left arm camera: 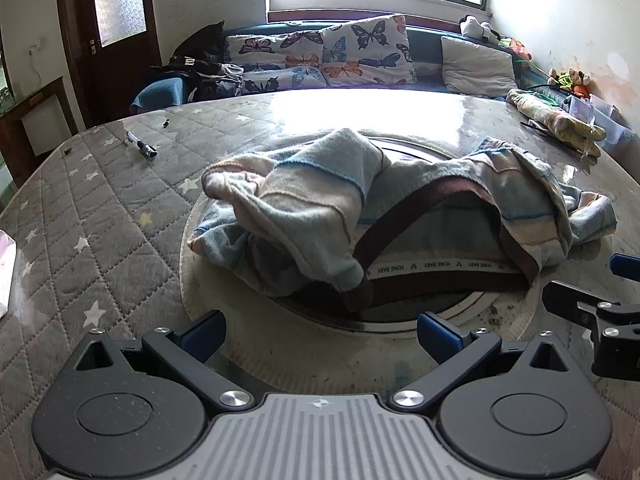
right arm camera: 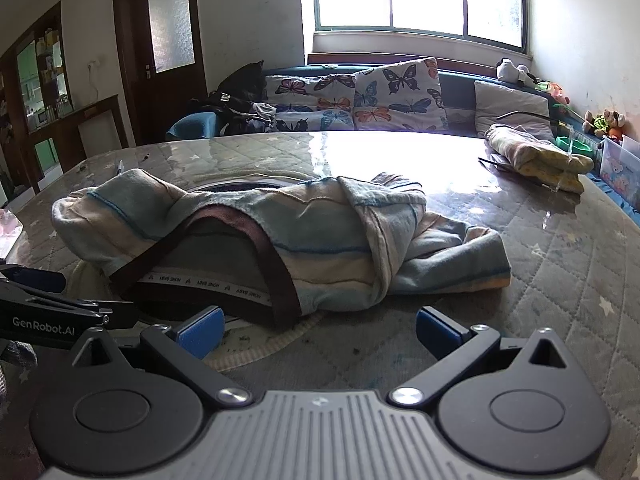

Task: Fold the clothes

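A crumpled striped garment (left arm camera: 360,216) in pale blue, cream and brown, with a dark brown waistband, lies in a heap on the quilted grey table (left arm camera: 100,220). It also shows in the right wrist view (right arm camera: 280,240). My left gripper (left arm camera: 320,334) is open and empty, just short of the garment's near edge. My right gripper (right arm camera: 318,332) is open and empty, also just short of the garment. The right gripper shows at the right edge of the left wrist view (left arm camera: 600,312), and the left gripper shows at the left edge of the right wrist view (right arm camera: 44,312).
A folded yellow patterned cloth (right arm camera: 536,156) lies at the table's far right. A pen-like tool (left arm camera: 141,147) lies at the far left. A round inset ring (left arm camera: 400,320) sits under the garment. A sofa with butterfly cushions (left arm camera: 344,56) stands behind the table.
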